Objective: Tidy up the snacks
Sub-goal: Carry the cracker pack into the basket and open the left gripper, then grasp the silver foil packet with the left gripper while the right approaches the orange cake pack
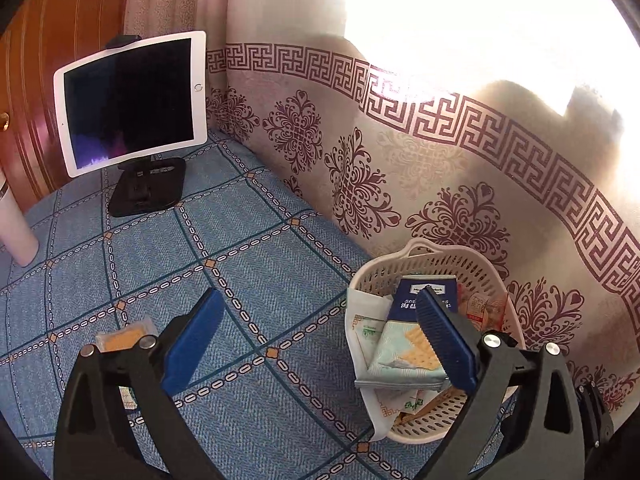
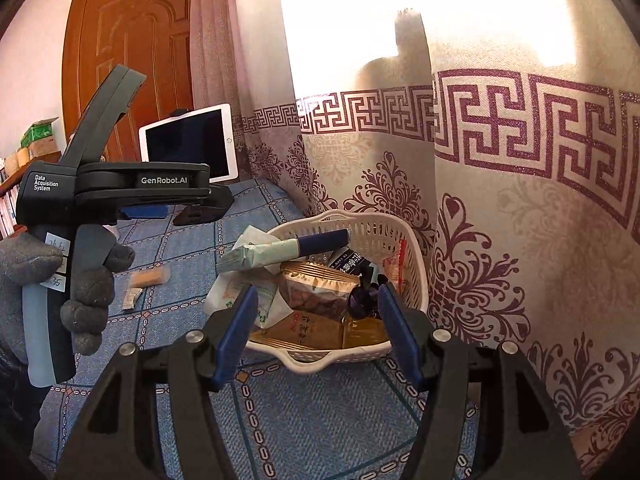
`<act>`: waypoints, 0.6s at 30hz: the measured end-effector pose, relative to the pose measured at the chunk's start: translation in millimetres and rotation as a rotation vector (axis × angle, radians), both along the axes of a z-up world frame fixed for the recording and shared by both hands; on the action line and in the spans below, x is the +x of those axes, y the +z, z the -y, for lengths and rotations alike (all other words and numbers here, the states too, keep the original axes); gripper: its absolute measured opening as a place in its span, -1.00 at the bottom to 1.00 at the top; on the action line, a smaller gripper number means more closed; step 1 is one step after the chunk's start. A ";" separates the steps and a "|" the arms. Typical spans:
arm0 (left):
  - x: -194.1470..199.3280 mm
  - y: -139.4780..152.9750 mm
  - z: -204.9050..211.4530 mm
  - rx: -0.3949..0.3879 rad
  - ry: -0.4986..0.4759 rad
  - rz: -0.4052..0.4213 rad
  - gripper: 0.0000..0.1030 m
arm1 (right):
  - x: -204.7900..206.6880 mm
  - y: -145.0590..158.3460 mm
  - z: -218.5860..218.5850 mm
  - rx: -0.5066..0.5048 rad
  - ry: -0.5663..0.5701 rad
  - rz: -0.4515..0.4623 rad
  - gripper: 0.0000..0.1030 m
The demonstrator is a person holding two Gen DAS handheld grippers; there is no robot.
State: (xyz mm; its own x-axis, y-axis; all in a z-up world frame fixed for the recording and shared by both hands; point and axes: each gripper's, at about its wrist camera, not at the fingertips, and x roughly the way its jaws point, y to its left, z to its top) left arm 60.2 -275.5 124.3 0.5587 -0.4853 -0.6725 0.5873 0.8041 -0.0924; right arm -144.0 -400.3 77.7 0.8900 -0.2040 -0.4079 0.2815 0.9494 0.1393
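Note:
A white slotted basket (image 1: 484,276) (image 2: 400,232) full of snack packets stands on the blue cloth by the curtain. A blue and mint cracker packet (image 1: 404,344) (image 2: 276,250) lies on top of the pile. My left gripper (image 1: 316,344) is open and empty, its right finger over the basket and its left finger over the cloth. Its body (image 2: 120,188) shows in the right wrist view, held by a gloved hand. My right gripper (image 2: 316,334) is open and empty just in front of the basket. A small orange snack packet (image 1: 120,338) (image 2: 150,278) lies on the cloth left of the basket.
A white tablet (image 1: 132,100) (image 2: 192,142) on a black stand sits at the far end of the cloth. A white cylinder (image 1: 12,224) stands at the left. A patterned curtain (image 1: 440,152) hangs close behind the basket. Another small wrapper (image 2: 132,298) lies near the orange packet.

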 end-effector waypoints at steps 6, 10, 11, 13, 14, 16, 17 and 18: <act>2.9 1.2 -27.9 0.006 0.082 0.037 0.92 | 1.7 1.7 -11.6 -0.009 0.034 -0.004 0.22; 6.4 0.3 -52.0 0.022 0.146 0.057 0.92 | 5.1 1.8 -18.2 -0.009 0.059 -0.010 0.22; 7.7 0.4 -58.4 0.022 0.161 0.057 0.92 | 5.6 1.6 -20.4 -0.009 0.066 -0.012 0.22; 10.3 -0.1 -72.5 0.026 0.193 0.055 0.92 | 7.0 0.8 -25.7 -0.007 0.083 -0.018 0.22; 11.6 -1.0 -79.4 0.036 0.213 0.057 0.92 | 7.8 0.3 -28.8 -0.009 0.092 -0.021 0.22; 14.8 -4.3 -94.5 0.067 0.264 0.062 0.92 | 9.6 -1.2 -35.2 -0.014 0.115 -0.029 0.22; 17.3 -6.5 -101.9 0.078 0.286 0.060 0.92 | 10.4 -1.9 -38.4 -0.015 0.127 -0.034 0.22; 20.0 -9.0 -109.4 0.084 0.304 0.054 0.92 | 11.3 -2.4 -41.4 -0.015 0.138 -0.037 0.22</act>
State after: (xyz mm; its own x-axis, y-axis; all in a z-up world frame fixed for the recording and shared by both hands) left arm 80.2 -166.1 115.3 0.7058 -0.2346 -0.6685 0.3208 0.9471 0.0064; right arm -132.7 -358.9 75.3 0.8944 -0.0871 -0.4386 0.1531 0.9812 0.1172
